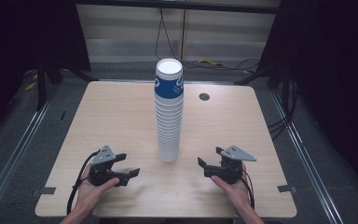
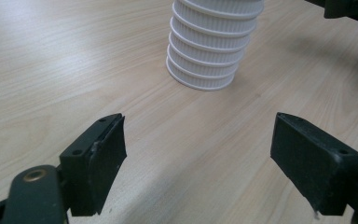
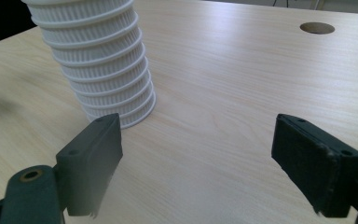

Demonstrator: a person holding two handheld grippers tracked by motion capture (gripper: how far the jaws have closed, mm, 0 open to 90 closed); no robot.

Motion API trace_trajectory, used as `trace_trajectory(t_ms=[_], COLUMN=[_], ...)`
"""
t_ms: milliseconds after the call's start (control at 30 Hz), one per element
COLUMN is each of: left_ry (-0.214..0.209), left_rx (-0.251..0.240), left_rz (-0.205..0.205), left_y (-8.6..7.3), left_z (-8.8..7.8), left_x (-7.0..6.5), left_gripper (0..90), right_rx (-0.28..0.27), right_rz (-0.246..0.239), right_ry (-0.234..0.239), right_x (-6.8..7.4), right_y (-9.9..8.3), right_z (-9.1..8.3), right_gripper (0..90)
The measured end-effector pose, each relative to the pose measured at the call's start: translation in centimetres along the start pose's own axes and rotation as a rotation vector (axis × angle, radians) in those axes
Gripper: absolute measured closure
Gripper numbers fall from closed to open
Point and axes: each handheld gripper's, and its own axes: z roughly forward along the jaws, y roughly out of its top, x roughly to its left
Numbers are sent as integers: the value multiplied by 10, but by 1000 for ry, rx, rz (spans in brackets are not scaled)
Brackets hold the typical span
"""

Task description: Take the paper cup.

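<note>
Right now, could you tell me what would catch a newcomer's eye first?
A tall stack of paper cups stands mouth-down mid-table, its top cup banded blue. The left gripper and right gripper flank its base near the front edge, jaws open, touching nothing. A small round hole marks the table behind.

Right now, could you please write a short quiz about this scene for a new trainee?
1. True or false: the left gripper holds a cup.
2. The stack of cups stands: A) rims down, B) rims up, C) on its side.
3. What round mark is on the table behind the stack, toward the right?

Key: 1. False; both it and the right gripper are open and empty. 2. A. 3. A dark hole.
</note>
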Motion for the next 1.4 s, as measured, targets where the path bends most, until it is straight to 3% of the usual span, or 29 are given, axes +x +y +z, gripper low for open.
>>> trace_trajectory(t_ms=[433,500,633,700,767,1033,1267,1400], left_ry=[-7,-6,-4,11,10,4,1,-3], left_rx=[-8,-10,-12,-24,-32,-28,-19,-19], left_rz=[12,10,18,12,14,10,20,15], left_y=[0,0,-1,-1,0,-1,-1,-1], left_z=[-3,-3,-5,-7,-9,-8,-9,-9], left_x=[-2,-3,-4,-4,-3,-3,-5,-4], left_gripper=[180,180,180,180,180,180,176,175], right_rx=[-42,-42,-64,-60,-67,-56,-89,-74], right_rz=[-34,-73,-101,-130,-144,-113,-124,-131], right_ry=[54,83,123,128,97,147,193,230], right_x=[2,7,18,20,18,13,15,16], right_y=[11,14,24,32,40,61,85,93], right_z=[-11,-13,-17,-18,-22,-21,-27,-26], right_gripper=[182,180,180,198,231,211,215,170])
